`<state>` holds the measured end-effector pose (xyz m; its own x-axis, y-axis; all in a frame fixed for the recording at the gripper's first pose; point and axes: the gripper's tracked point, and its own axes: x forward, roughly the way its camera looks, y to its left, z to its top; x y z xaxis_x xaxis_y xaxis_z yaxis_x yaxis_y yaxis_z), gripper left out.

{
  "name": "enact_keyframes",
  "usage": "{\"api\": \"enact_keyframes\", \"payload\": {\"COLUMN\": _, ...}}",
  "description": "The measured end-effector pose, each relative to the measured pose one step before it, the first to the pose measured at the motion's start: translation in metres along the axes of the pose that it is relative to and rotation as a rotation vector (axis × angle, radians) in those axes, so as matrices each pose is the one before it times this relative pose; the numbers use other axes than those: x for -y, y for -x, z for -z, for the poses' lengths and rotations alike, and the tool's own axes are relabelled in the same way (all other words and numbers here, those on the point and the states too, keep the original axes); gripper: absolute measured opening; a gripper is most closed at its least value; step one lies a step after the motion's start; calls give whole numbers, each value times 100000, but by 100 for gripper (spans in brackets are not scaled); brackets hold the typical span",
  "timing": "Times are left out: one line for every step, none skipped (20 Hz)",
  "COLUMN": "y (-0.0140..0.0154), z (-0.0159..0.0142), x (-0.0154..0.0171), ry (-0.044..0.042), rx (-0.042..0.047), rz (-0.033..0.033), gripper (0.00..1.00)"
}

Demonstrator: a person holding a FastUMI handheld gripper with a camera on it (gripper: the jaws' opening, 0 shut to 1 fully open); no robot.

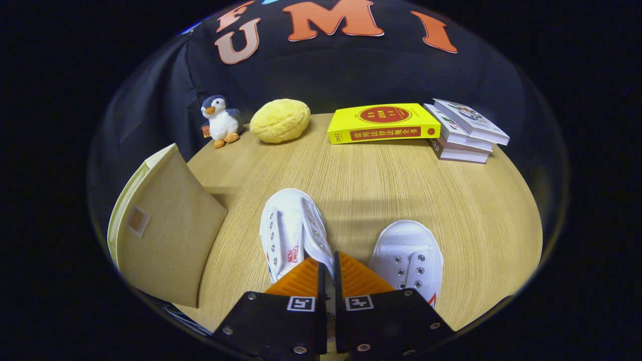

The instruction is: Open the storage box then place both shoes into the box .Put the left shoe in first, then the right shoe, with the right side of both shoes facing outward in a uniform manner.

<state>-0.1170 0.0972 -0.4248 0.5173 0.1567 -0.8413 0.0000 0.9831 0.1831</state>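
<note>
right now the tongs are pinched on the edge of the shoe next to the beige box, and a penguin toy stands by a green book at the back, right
Not quite: the penguin toy stands by a yellow plush, not a green book. The gripper view shows the rest: tongs pinched on the shoe beside the beige box.

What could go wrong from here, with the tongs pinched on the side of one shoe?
The tongs look shut on the thin side wall of the left-hand shoe, so it may slip or swing when lifted. The other shoe lies close beside the fingers, and a swing could knock it out of line. The storage box stands with its flap raised, and a dangling shoe could catch on it and spoil the required facing.
</note>
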Motion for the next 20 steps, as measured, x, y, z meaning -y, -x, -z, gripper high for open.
{"api": "enact_keyframes", "payload": {"y": -639, "z": 15, "x": -287, "ry": 1220, "rx": -663, "rz": -1824, "gripper": 8}}
{"api": "enact_keyframes", "payload": {"y": -269, "z": 160, "x": -292, "ry": 1160, "rx": -1284, "rz": -1310, "gripper": 14}}
{"api": "enact_keyframes", "payload": {"y": -442, "z": 173, "x": -219, "ry": 1453, "rx": -1372, "rz": -1529, "gripper": 16}}
{"api": "enact_keyframes", "payload": {"y": -516, "z": 291, "x": -23, "ry": 1623, "rx": -1738, "rz": -659, "gripper": 18}}
{"api": "enact_keyframes", "payload": {"y": -266, "z": 241, "x": 179, "ry": -2, "rx": -979, "rz": -418, "gripper": 19}}
{"api": "enact_keyframes", "payload": {"y": -67, "z": -180, "x": 842, "ry": -924, "rx": 837, "rz": 3532, "gripper": 17}}
{"api": "enact_keyframes", "payload": {"y": 380, "z": -132, "x": -380, "ry": -3721, "rx": 483, "rz": -1085, "gripper": 9}}
{"api": "enact_keyframes", "payload": {"y": 343, "z": -162, "x": -786, "ry": -3061, "rx": 76, "rz": -2572, "gripper": 2}}
{"api": "enact_keyframes", "payload": {"y": 522, "z": -189, "x": -369, "ry": -1465, "rx": 543, "rz": -939, "gripper": 1}}
{"api": "enact_keyframes", "payload": {"y": 511, "z": -130, "x": -523, "ry": -557, "rx": 636, "rz": -740, "gripper": 1}}
{"api": "enact_keyframes", "payload": {"y": 516, "z": -63, "x": -484, "ry": -1214, "rx": 544, "rz": -532, "gripper": 1}}
{"api": "enact_keyframes", "payload": {"y": 581, "z": -326, "x": -839, "ry": -2799, "rx": 1210, "rz": -1679, "gripper": 1}}
{"api": "enact_keyframes", "payload": {"y": 558, "z": -619, "x": -963, "ry": -2694, "rx": 1958, "rz": -2305, "gripper": 1}}
{"api": "enact_keyframes", "payload": {"y": 451, "z": -461, "x": -929, "ry": -2351, "rx": 1034, "rz": -2158, "gripper": 1}}
{"api": "enact_keyframes", "payload": {"y": 648, "z": -321, "x": -772, "ry": -1449, "rx": -129, "rz": -1402, "gripper": 0}}
{"api": "enact_keyframes", "payload": {"y": 616, "z": -560, "x": -742, "ry": -678, "rx": 908, "rz": -975, "gripper": 1}}
{"api": "enact_keyframes", "payload": {"y": 602, "z": -661, "x": -875, "ry": -554, "rx": 1180, "rz": -1109, "gripper": 0}}
{"api": "enact_keyframes", "payload": {"y": 642, "z": -760, "x": -894, "ry": -656, "rx": 1181, "rz": -1363, "gripper": 1}}
{"api": "enact_keyframes", "payload": {"y": 549, "z": -854, "x": -1024, "ry": -1117, "rx": 1182, "rz": -1402, "gripper": 1}}
{"api": "enact_keyframes", "payload": {"y": 695, "z": -828, "x": -1042, "ry": -1010, "rx": 1114, "rz": -1398, "gripper": 1}}
